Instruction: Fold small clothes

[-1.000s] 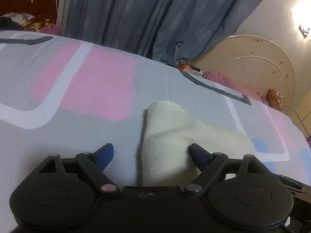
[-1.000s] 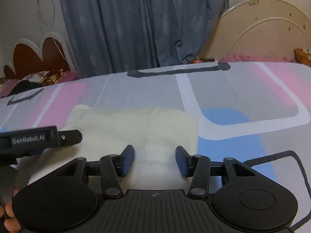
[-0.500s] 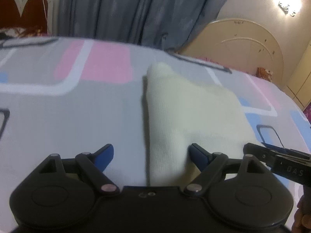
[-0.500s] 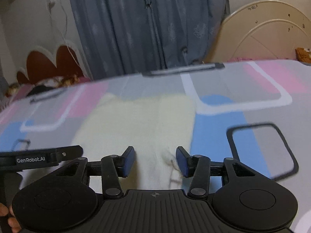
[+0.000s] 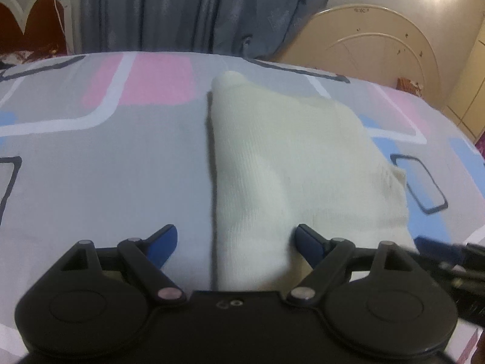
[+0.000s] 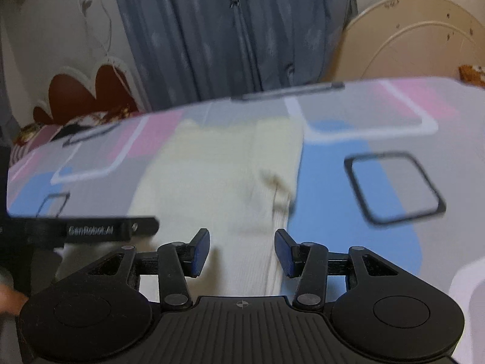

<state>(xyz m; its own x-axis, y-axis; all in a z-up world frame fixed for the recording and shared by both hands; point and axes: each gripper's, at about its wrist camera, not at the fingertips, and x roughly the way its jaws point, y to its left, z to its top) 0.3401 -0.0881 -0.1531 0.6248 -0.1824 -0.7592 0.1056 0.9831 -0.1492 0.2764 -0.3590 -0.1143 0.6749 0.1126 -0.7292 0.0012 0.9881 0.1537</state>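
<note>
A cream knit garment (image 5: 291, 157) lies folded flat on the bed, a narrow end pointing away. It also shows in the right wrist view (image 6: 224, 176). My left gripper (image 5: 235, 242) is open above the garment's near left edge, holding nothing. My right gripper (image 6: 242, 253) is open above the garment's near right edge, holding nothing. The right gripper's tip (image 5: 436, 251) shows at the right of the left wrist view, and the left gripper's side (image 6: 91, 230) at the left of the right wrist view.
The bed sheet (image 5: 100, 157) is grey with pink, blue and white blocks and dark outlined squares (image 6: 394, 188). Grey curtains (image 5: 197, 9) hang behind the bed. A cream arched headboard (image 5: 379, 48) stands at the back right, a red scalloped headboard (image 6: 81, 97) at the left.
Both grippers have drawn back and risen from the garment, so more of it and of the sheet shows. Both stay open. The garment has not moved.
</note>
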